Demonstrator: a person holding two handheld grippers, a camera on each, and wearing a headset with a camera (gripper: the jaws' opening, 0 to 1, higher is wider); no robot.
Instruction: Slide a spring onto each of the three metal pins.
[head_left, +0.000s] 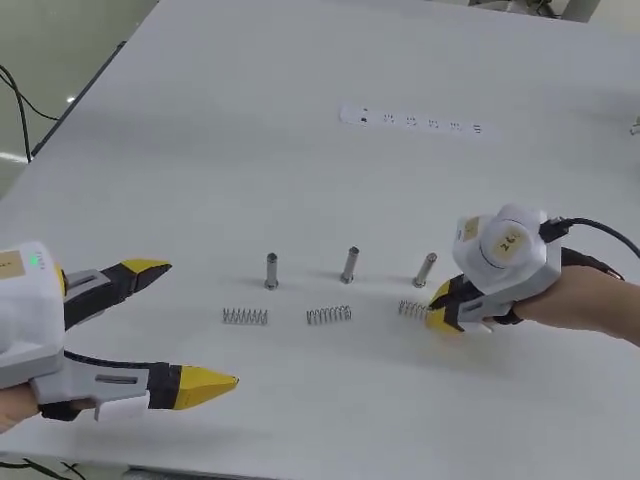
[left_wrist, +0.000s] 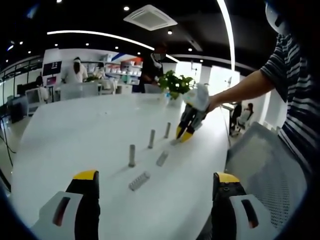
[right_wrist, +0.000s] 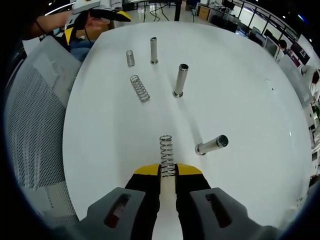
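Observation:
Three metal pins stand upright in a row on the white table: left pin (head_left: 271, 270), middle pin (head_left: 350, 264), right pin (head_left: 426, 268). A spring lies in front of each: left spring (head_left: 245, 316), middle spring (head_left: 329, 315), right spring (head_left: 412, 309). My right gripper (head_left: 440, 312) is down at the table, shut on the near end of the right spring (right_wrist: 166, 150), which sticks out ahead of the right gripper (right_wrist: 167, 171) beside the nearest pin (right_wrist: 211, 145). My left gripper (head_left: 185, 323) hovers open and empty at the left, well short of the left spring (left_wrist: 139, 180).
A white power strip (head_left: 415, 121) lies flush in the table farther back. The table's front edge runs just below the left gripper. A mesh chair (left_wrist: 265, 165) stands beside the table. People and desks are in the room behind.

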